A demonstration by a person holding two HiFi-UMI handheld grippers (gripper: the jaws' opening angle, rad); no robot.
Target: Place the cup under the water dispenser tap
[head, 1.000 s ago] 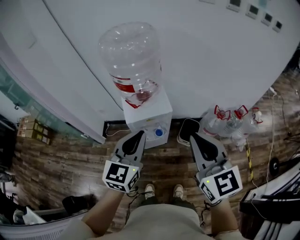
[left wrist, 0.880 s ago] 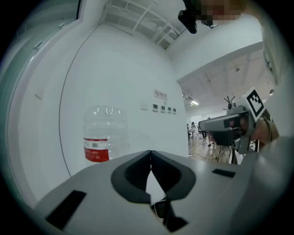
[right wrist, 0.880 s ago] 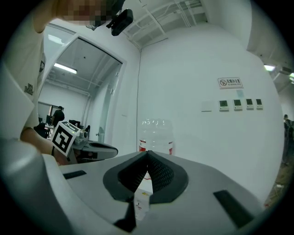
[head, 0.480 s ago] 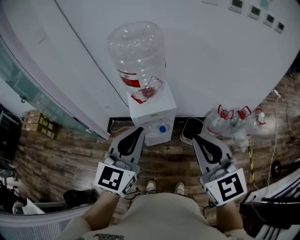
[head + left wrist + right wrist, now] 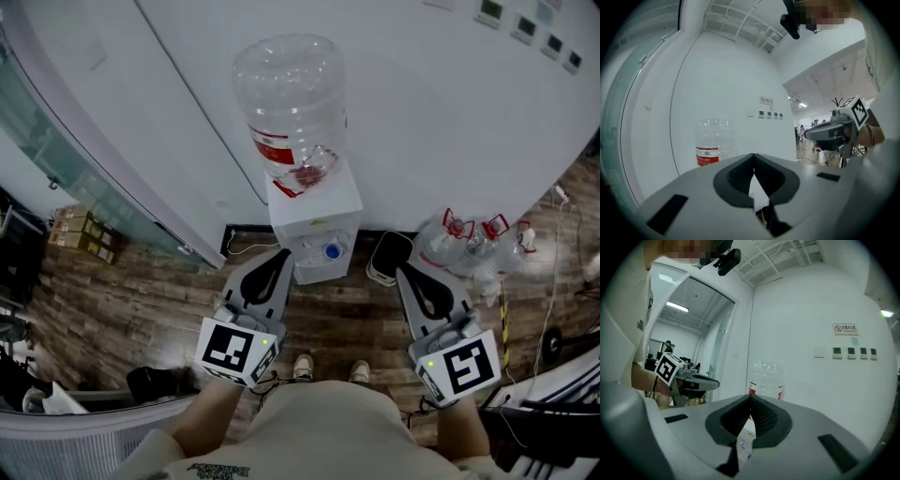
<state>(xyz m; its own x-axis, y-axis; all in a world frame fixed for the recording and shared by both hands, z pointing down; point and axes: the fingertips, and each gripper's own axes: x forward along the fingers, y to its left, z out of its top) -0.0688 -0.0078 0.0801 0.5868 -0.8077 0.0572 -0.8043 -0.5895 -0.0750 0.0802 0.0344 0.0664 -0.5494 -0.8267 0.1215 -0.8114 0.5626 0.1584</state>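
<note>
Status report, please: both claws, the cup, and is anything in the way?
Both shut and empty: left claw, right claw. No cup in any view. Nothing between claws and water dispenser; spare bottles on floor at its right.

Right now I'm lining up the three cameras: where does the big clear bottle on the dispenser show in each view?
Head view: the bottle is at upper centre, inverted on the white dispenser.
Left gripper view: the bottle is left of centre, at mid-height.
Right gripper view: the bottle is at centre, slightly below mid-height.
Shared landmark: the row of small wall panels, to the bottle's right in every view.
</note>
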